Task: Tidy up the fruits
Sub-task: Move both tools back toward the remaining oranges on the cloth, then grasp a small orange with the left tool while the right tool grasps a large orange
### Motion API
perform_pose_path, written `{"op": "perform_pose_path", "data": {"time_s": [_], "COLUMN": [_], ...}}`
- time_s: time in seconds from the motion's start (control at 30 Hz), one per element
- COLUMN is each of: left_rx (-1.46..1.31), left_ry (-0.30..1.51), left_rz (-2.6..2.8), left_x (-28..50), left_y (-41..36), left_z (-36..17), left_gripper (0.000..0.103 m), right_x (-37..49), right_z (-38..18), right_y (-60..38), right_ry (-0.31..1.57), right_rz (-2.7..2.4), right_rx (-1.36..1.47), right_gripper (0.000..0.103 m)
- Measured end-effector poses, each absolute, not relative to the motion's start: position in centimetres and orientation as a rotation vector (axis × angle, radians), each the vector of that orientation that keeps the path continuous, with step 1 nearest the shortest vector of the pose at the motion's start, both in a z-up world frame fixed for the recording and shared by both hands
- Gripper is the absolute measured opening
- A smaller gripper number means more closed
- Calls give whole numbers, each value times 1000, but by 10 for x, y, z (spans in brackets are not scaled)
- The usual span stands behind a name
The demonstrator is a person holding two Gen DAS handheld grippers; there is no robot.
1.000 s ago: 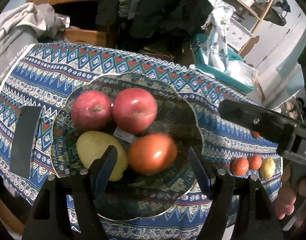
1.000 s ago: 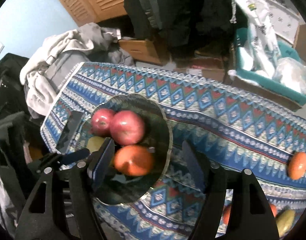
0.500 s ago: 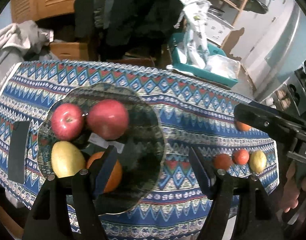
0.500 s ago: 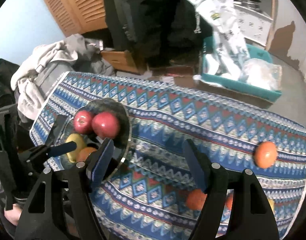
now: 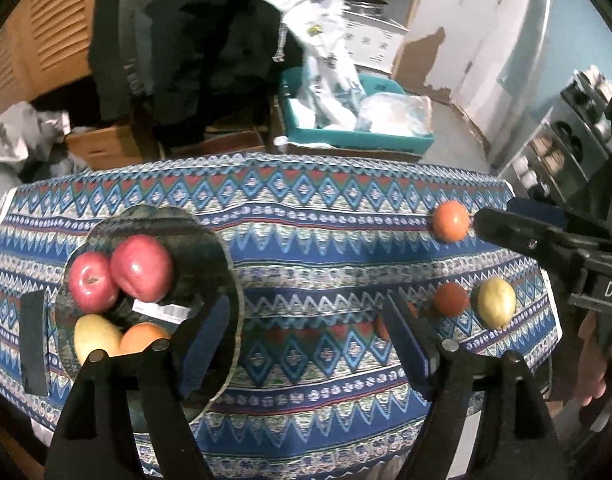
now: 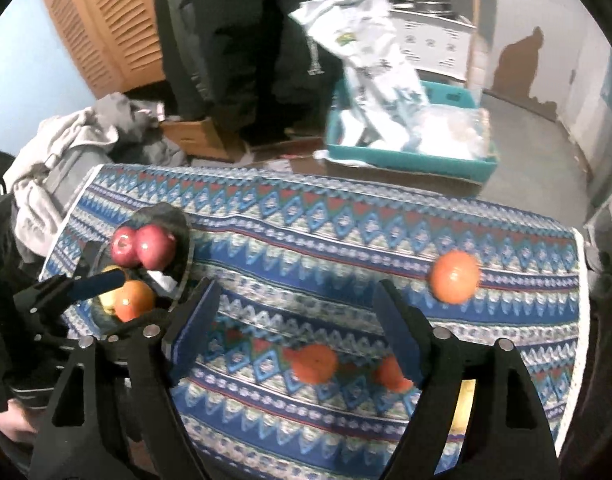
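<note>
Fruit sits in two groups on the patterned tablecloth: two red apples, a yellow pear and an orange in the dark glass bowl at the left, while another orange lies far right with two smaller oranges and a yellow fruit nearer. Left gripper hangs above the cloth, jaws opening, nothing between them. Right gripper likewise spreads over bare cloth, gripping nothing.

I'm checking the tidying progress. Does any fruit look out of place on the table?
Yes. Four fruits lie loose on the cloth, away from the bowl: a lone orange, two more oranges and a yellow fruit.
</note>
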State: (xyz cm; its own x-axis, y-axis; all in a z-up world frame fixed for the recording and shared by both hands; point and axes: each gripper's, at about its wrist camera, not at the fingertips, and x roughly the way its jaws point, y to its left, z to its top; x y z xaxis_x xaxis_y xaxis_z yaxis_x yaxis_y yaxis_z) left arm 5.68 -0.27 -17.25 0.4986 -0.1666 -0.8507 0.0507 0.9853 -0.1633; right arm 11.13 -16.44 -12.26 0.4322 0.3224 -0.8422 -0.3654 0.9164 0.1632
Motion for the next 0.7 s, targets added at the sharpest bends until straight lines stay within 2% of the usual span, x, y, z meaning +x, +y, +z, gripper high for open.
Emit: {"op": "perform_pose_path", "data": {"time_s": [0.43,0.7], "left_rx": [-33,-3], "left_ry": [1063,1066], "left_rz": [-198,-210], "left_x": [72,91], "left_y": [-57,-74], "left_z": [-173,-174], "left_gripper": [81,86], "right_x": [111,123], "right_z": [-129,-149], "right_y": [-229,-258], "right_ry": [1048,1095], "right_rz": [307,257], "right_rx": [-59,-46], "right_gripper": [84,85]}}
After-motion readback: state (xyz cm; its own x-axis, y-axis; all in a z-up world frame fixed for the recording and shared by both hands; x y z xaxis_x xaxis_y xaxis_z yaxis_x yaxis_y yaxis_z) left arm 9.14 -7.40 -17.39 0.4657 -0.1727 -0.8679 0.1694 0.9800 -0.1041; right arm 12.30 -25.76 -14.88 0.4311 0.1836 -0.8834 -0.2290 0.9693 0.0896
